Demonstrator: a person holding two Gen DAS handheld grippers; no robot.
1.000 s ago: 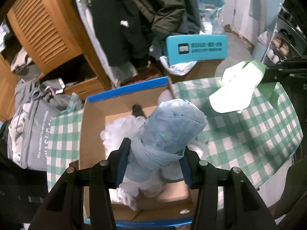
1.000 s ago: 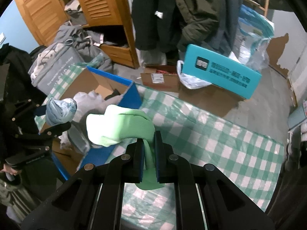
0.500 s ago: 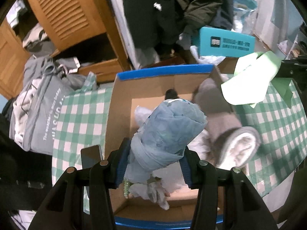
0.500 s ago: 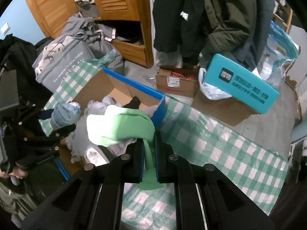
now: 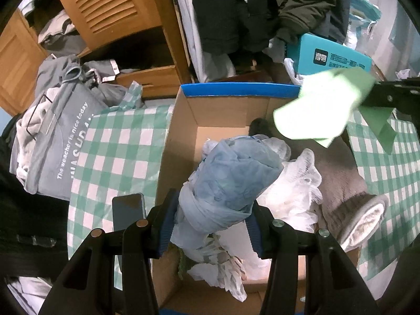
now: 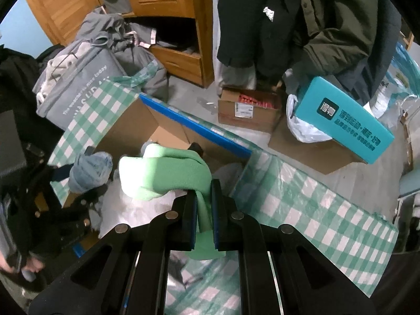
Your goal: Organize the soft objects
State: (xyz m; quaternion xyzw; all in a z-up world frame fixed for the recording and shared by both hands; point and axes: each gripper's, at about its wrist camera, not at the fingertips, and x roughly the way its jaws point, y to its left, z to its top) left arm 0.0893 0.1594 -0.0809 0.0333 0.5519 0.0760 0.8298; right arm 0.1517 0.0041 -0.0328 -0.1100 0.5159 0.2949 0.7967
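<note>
My left gripper is shut on a rolled pale blue cloth bundle and holds it above the open cardboard box with a blue rim. My right gripper is shut on a light green fleece cloth and holds it over the box's right side; the cloth also shows in the left wrist view. The blue bundle shows in the right wrist view. Inside the box lie white gauzy fabric and a grey fleece slipper.
The box stands on a green-and-white checked tablecloth. A dark phone lies left of the box. A grey bag, a wooden wardrobe, hanging coats, a teal box and floor cartons lie beyond.
Both grippers have shifted left over the box. The green cloth now hangs above the box's right part, and more of the box's left wall and the phone show.
</note>
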